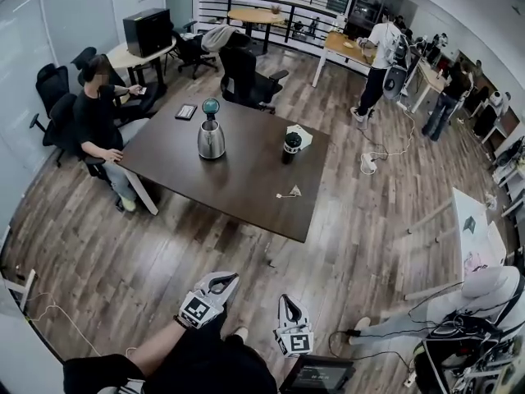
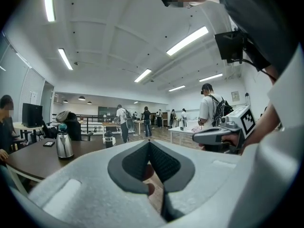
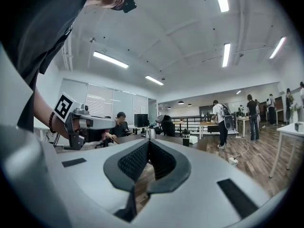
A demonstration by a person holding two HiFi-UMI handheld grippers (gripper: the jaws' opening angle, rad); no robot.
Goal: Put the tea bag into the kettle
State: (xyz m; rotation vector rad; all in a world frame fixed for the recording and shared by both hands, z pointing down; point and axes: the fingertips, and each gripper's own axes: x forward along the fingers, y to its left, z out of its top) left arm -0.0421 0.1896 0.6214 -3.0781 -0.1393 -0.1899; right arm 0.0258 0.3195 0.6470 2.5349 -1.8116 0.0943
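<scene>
Tea bag first: in the head view it lies on the dark table, near the edge closest to us, a small pale pouch with a thin string trailing to the left. We judge it light, soft and easy to tear, so the tea bag is best pinched gently at a top corner or by the string, not across its belly. The kettle stands well apart from it, toward the far left of the table. It is steel-bodied with a teal piece at its top, and we cannot tell whether the lid is up or down, nor whether there is water inside. A dark cup stands further back, between the two, its contents hidden. Both tools hang low over the floor, well short of the table: left gripper and right gripper.

In the left gripper view, the left gripper has its jaws pressed together at the tips with nothing caught between them. The kettle sits far off at the left, and the right gripper shows at the right.

In the right gripper view, the right gripper is likewise clenched on nothing. Kettle and cup look tiny beyond the jaw tips, and we cannot find the tea bag there.
</scene>
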